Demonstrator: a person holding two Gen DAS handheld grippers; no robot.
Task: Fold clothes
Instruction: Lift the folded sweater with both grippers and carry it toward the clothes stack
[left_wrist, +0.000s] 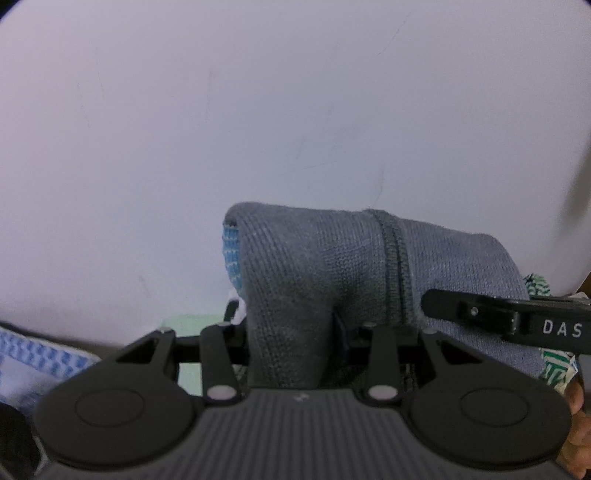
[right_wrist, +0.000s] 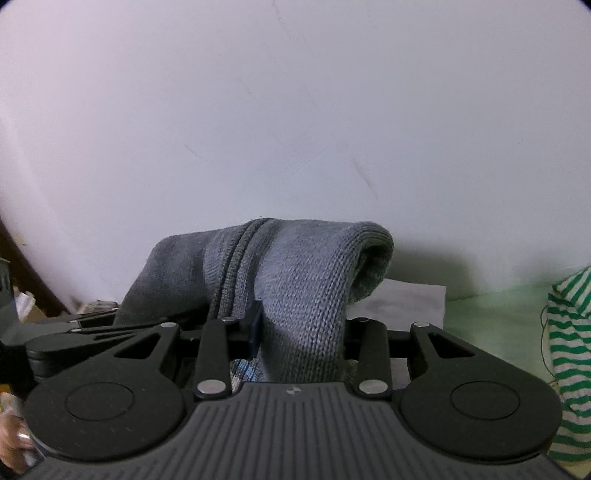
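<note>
Grey knit garment (left_wrist: 295, 295) hangs bunched between both tongs, lifted in front of a pale wall (left_wrist: 258, 110) and above a light green surface (right_wrist: 498, 310). The left gripper (left_wrist: 291, 332) is clamped narrow on one thick fold of it, and the right gripper (right_wrist: 299, 332) pinches another fold the same way; the fingertips themselves are buried in cloth, so how deep each bite goes is hard to say. A green-striped garment (right_wrist: 569, 350) lies off to the right, and blue checked cloth (left_wrist: 33, 362) to the left. To do this well, keep both grips firm and level, the seam stretched taut between them, and lower the garment flat onto clear surface.
</note>
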